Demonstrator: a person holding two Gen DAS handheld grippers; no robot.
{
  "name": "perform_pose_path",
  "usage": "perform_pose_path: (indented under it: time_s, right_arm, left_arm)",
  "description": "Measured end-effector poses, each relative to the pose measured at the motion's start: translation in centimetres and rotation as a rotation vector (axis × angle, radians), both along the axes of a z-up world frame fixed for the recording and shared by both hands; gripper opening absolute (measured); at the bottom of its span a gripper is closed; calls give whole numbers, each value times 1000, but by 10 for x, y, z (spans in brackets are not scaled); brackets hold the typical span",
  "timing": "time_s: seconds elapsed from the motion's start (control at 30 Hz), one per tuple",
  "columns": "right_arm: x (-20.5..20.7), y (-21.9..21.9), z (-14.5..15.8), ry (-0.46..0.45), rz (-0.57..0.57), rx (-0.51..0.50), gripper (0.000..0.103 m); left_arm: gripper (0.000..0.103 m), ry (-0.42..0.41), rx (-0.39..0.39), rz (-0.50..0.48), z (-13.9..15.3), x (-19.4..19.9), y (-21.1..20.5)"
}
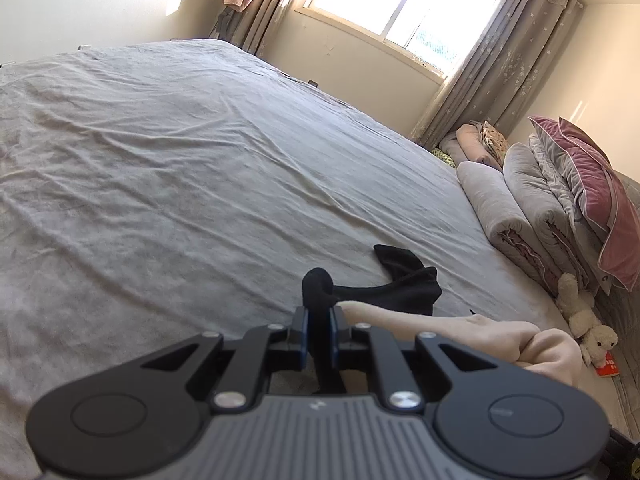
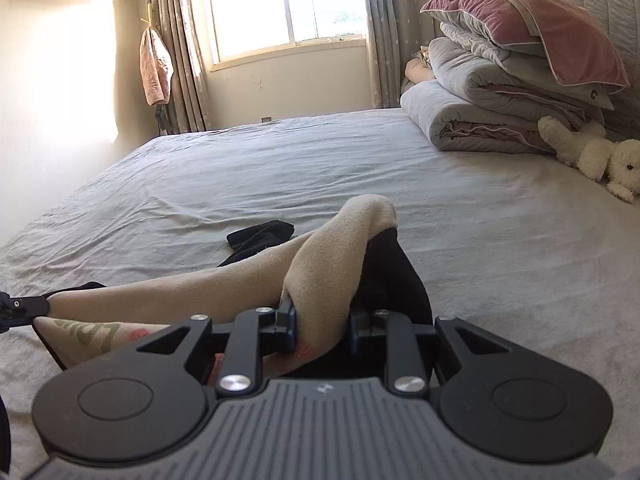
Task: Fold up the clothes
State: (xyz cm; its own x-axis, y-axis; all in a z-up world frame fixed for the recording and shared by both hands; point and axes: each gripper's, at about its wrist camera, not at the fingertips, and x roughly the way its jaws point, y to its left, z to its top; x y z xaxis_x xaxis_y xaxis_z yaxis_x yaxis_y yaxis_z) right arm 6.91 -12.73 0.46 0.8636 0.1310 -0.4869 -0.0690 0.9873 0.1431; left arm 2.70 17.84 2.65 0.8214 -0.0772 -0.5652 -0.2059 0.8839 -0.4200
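Left gripper (image 1: 319, 320) fingers pinch black fabric (image 1: 404, 284); right gripper (image 2: 322, 316) fingers clamp beige garment (image 2: 332, 256) over wrinkled grey bedsheet (image 1: 180, 152), window (image 2: 280, 4) beyond.

A beige and black garment (image 2: 332, 264) is bunched and lifted off the grey bed. Its beige length (image 2: 168, 292) stretches leftward; a black part (image 1: 400, 280) lies crumpled on the sheet.
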Motion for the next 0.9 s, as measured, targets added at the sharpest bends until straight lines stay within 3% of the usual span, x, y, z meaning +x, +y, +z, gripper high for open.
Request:
perform_pose_path:
  time_s: [0.1,0.3,0.37,0.4,0.43,0.5,0.67,0.9]
  right_arm:
    - [0,-6,-2,33,19,12,27]
    - [-7,-16,-4,65,20,3,46]
    - [-10,-18,-4,74,13,1,56]
    - [-11,-20,-5,80,8,2,68]
    - [-12,-22,-6,87,5,5,80]
    - [-11,-25,-9,105,3,20,88]
    - [-9,-36,-18,199,10,127,89]
    - [-8,-50,-30,315,21,250,90]
  left_arm:
    - [11,18,11,-1,-4,4,-2]
    - [16,38,59,-5,-5,6,-12]
    - [33,43,67,-4,-6,6,-15]
    - [56,49,66,2,-6,6,-16]
    - [68,53,65,5,-7,6,-18]
    - [69,59,72,-10,-9,7,-21]
    - [69,94,86,-25,-15,8,-24]
    - [69,141,-3,-15,-26,5,-15]
